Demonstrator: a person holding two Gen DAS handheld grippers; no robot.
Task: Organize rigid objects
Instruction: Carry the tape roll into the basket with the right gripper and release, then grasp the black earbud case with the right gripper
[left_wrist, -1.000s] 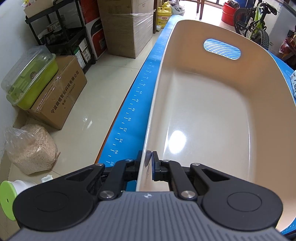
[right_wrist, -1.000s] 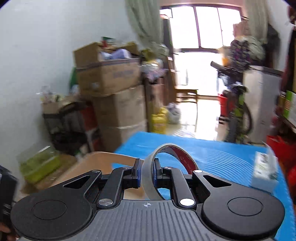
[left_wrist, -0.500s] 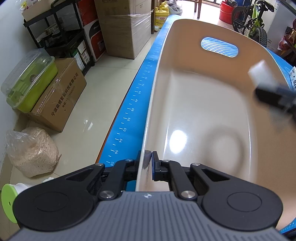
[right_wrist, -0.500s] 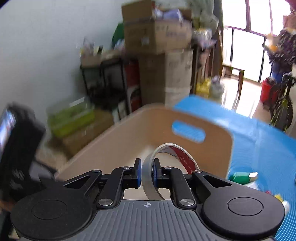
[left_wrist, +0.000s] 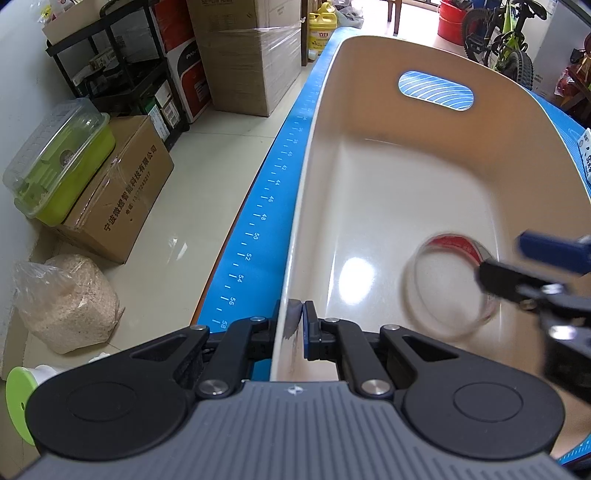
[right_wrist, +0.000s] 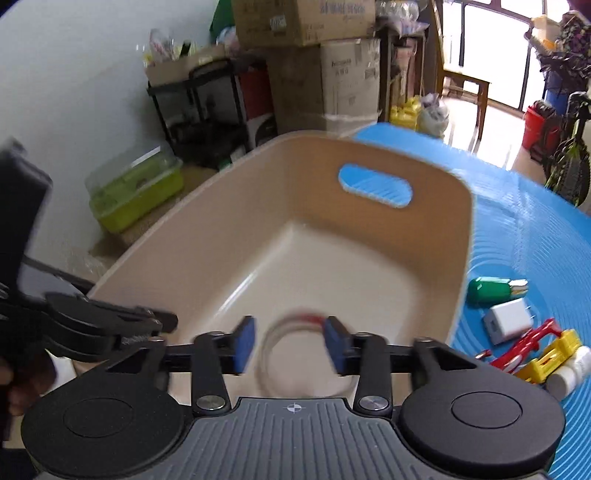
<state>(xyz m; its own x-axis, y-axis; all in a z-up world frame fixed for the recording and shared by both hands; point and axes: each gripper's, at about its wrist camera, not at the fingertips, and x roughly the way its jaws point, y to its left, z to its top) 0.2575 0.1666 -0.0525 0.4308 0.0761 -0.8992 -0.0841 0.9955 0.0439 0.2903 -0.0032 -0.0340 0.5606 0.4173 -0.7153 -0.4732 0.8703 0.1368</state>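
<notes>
A beige plastic bin (left_wrist: 317, 155) with a handle slot stands on the blue table mat (right_wrist: 517, 221). My left gripper (left_wrist: 295, 321) is shut on the bin's near rim. My right gripper (right_wrist: 290, 341) is open over the near end of the bin (right_wrist: 461, 258); it also shows at the right of the left wrist view (left_wrist: 535, 266). A clear tape roll (left_wrist: 450, 288) with a red core lies blurred inside the bin, below the open fingers; it also shows in the right wrist view (right_wrist: 299, 354).
To the right of the bin on the mat lie a green item (right_wrist: 495, 290), a white charger (right_wrist: 509, 319), a red tool (right_wrist: 524, 345), a yellow piece (right_wrist: 554, 350) and a white cylinder (right_wrist: 569, 376). Left of the table are cardboard boxes (left_wrist: 122, 188) and a green container (left_wrist: 59, 162).
My right gripper moved over the bin, opened and let go of the tape roll, which now sits inside the bin. My left gripper still holds the rim.
</notes>
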